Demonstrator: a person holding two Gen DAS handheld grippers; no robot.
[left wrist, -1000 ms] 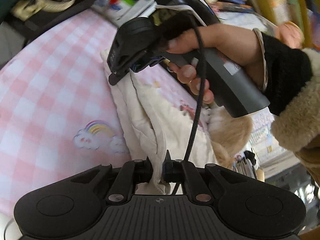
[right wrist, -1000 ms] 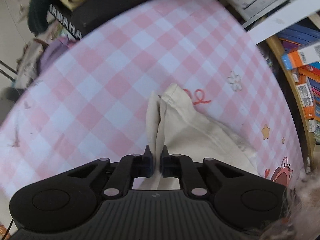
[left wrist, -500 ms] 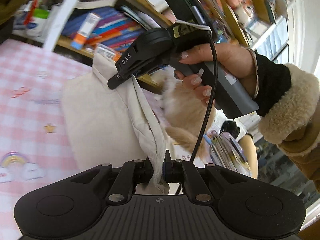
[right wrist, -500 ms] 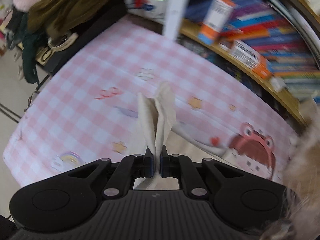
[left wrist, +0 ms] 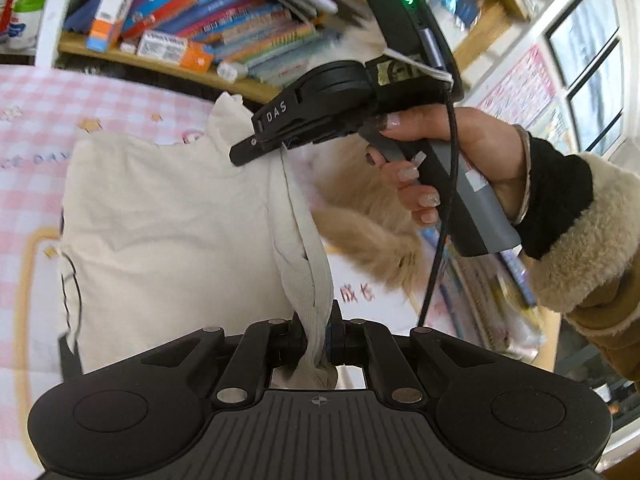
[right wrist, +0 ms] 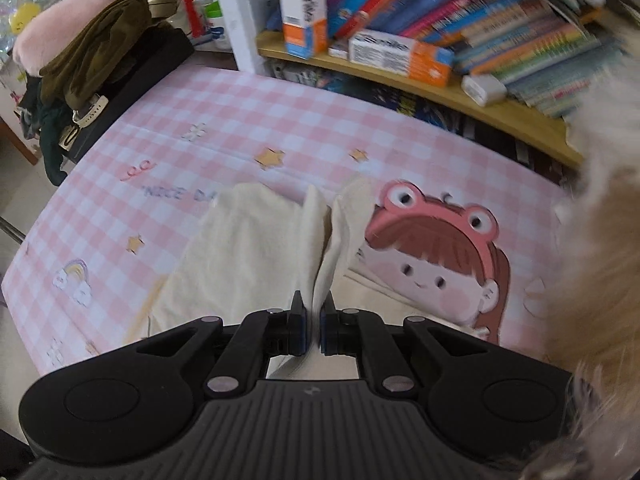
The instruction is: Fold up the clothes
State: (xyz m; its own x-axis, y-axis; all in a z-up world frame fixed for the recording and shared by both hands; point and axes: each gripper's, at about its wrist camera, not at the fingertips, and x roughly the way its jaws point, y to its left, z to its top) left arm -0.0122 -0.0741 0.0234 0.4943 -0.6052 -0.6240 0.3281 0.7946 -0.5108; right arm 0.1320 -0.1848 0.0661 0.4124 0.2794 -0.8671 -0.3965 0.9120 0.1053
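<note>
Blurred, perhaps furry tan mass (right wrist: 592, 248) at right edge

garment (right wrist: 248, 256) on mat (right wrist: 224, 120) | bookshelf (right wrist: 460, 96) behind mat

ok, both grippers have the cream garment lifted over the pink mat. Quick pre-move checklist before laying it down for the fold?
1. Left gripper clamped on cream garment: ok, cloth bunched between its jaws.
2. Right gripper clamped on the garment: ok, a fold stands between its jaws.
3. Edge between the two grippers taut: ok, it runs straight in the left wrist view.
4. Pink mat free ahead of the garment: ok.
5. Black cable clear of the cloth: cannot tell.
6. Lower hem hanging flat: cannot tell, hidden.
</note>
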